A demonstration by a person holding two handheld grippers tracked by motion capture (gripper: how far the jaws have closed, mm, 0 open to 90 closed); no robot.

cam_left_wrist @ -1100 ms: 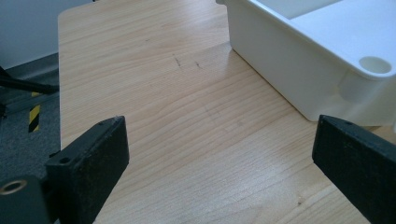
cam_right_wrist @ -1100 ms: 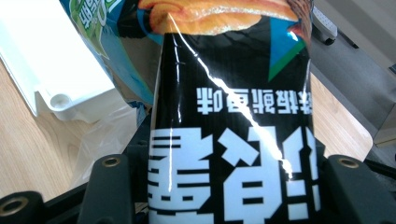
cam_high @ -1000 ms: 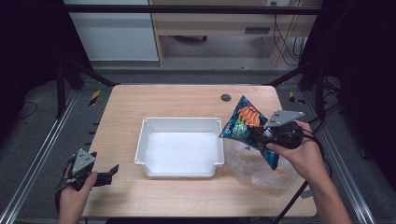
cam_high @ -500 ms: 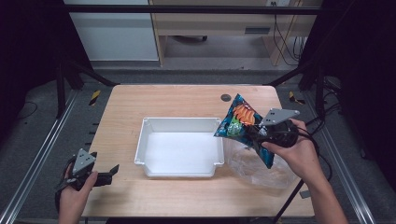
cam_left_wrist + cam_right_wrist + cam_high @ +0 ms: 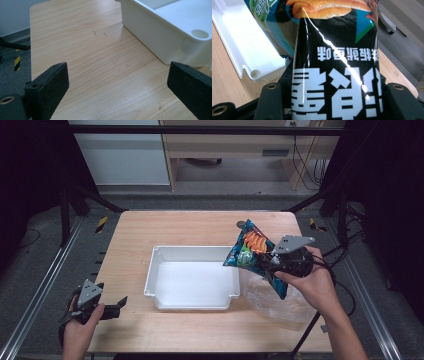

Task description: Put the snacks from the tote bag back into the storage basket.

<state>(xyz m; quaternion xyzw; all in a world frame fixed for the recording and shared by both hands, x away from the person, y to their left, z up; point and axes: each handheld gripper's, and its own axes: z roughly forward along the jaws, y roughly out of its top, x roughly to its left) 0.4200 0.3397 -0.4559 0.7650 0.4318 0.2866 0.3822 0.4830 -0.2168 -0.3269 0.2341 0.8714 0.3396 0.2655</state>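
Observation:
A blue and black snack bag with orange chips printed on it hangs tilted over the right rim of the white tray. My right gripper is shut on the bag's lower part. In the right gripper view the bag sits upside down between the jaws of the right gripper, with the tray to its left. My left gripper rests at the table's front left corner. In the left gripper view it is the left gripper that stands wide open over bare wood, near the tray's corner.
A crumpled clear plastic bag lies on the table right of the tray, under my right hand. A small dark round object sits near the table's far edge. Cables trail off the right side.
My right gripper has carried the snack bag a little to the left, so it now reaches over the tray's right rim. The left gripper has stayed put.

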